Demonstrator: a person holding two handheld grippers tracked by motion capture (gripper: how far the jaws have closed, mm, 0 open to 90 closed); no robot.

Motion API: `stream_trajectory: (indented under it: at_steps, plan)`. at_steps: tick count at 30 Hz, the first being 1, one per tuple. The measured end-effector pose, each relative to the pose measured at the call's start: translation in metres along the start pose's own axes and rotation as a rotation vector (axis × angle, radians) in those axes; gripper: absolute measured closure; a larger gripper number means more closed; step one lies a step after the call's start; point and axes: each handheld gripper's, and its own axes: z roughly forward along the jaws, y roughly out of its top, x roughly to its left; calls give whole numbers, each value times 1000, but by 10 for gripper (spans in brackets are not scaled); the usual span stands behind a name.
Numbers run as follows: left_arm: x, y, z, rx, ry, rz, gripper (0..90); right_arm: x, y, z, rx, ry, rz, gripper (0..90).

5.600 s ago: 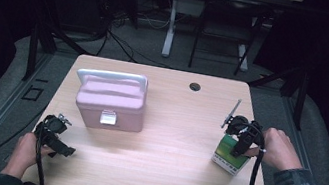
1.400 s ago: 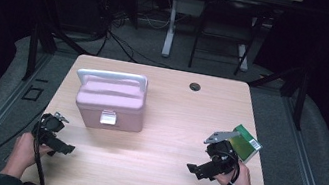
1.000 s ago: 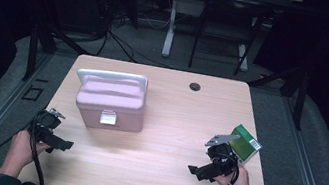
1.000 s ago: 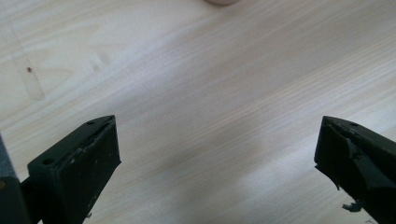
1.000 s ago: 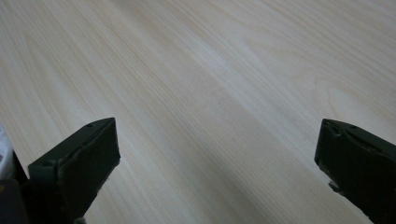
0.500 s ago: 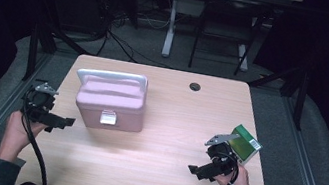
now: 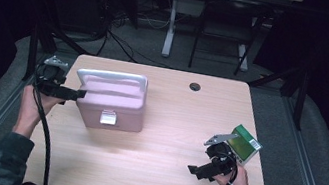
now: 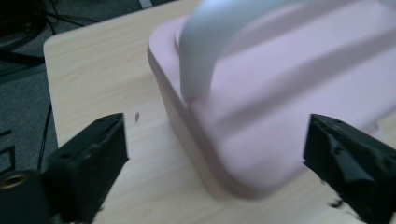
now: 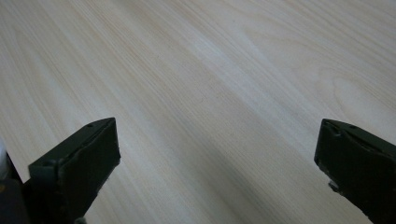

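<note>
Left gripper (image 7: pixel 76 92) at middle left of the high view, held in a hand (image 7: pixel 34 103) above the left edge of the surface (image 7: pixel 159 173), pointing right toward the pink box (image 7: pixel 112 101). Jaws apart, just been closing a little, nothing pressed between them. In the left gripper view, black jaw tips low at both bottom corners, the near corner of the pink box (image 8: pixel 280 107) between and beyond them, not touched by either. White handle (image 8: pixel 210 42) arching over the lid at upper centre of that view, blurred. Bare pale wood at the left of that view, grey floor past the surface edge at far left.

Pink box sitting in the left half of the surface in the high view, lid down, white latch (image 7: pixel 107 118) on its front face, white handle (image 7: pixel 111 77) lying along the back of the lid.

Right gripper (image 7: pixel 197 170) at lower right of the high view, held low in a hand (image 7: pixel 233 182), pointing toward lower left. Jaws spread wide, nothing between them. In the right gripper view, both jaw tips at the bottom corners with bare wood grain (image 9: pixel 210 93) stretching between.

Green carton (image 7: pixel 244 144) just beyond the right gripper, near the right edge of the surface, apart from the jaws; contact with the gripper body impossible to tell.

Small dark round hole (image 7: pixel 195 86) near the far edge of the surface, upper centre. Black cables trailing from each gripper toward the bottom of the frame.
</note>
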Motion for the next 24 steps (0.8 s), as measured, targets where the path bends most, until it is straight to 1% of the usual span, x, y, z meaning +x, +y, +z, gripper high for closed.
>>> stream_trajectory:
  at_steps: [1, 3, 4, 6, 7, 8, 9, 10, 11, 12, 13, 15, 17, 18, 19, 20, 21, 24]
  plan:
    - [1, 5, 4, -6, -5, -4, 131, 0, 0, 0, 0, 0, 1, 0]
    - [1, 11, 10, -6, 3, -5, 172, 0, 0, 0, 2, -1, 1, 0]
    - [1, 14, 13, -8, 6, 5, 212, 0, 0, 0, 1, -2, 2, 0]
    - [0, 19, 19, -16, 16, 5, 278, -1, 1, -1, 1, -5, 7, 1]
    - [0, 22, 20, -8, 17, 12, 329, -1, 1, -1, 0, -6, 5, 2]
    - [0, 23, 22, -6, 30, 19, 374, -1, 1, -2, 0, -12, 2, 2]
    - [-2, 24, 24, -7, 40, 22, 392, -2, 1, -4, -5, -22, 4, 2]
    - [-3, 25, 27, -12, 36, 28, 443, -3, 2, -5, -9, -17, 14, 2]
    - [-4, 25, 28, -7, 31, 33, 474, -3, 3, -6, -13, -18, 20, 2]
    - [-5, 25, 30, -8, 36, 40, 500, -3, 4, -7, -19, -16, 25, 2]
    - [-6, 25, 32, -7, 43, 48, 547, -3, 5, -7, -17, -9, 27, 2]
    - [-6, 26, 33, -12, 67, 59, 608, 0, 10, -6, -13, -14, 15, 2]
    - [-4, 25, 32, -20, 61, 66, 676, 2, 14, -6, -13, -10, 14, 1]
    - [-3, 24, 32, -25, 64, 77, 705, 3, 17, -6, -16, -10, 9, 1]
    - [-2, 24, 32, -26, 53, 86, 722, 3, 19, -6, -16, -8, 10, 2]
    - [-2, 24, 32, -29, 54, 96, 724, 3, 21, -5, -17, -3, 8, 1]
    - [-3, 24, 31, -23, 53, 108, 726, 4, 23, -5, -15, -1, 11, 1]
    - [-3, 22, 31, -35, 45, 125, 729, 4, 31, -5, -18, -1, -3, 2]
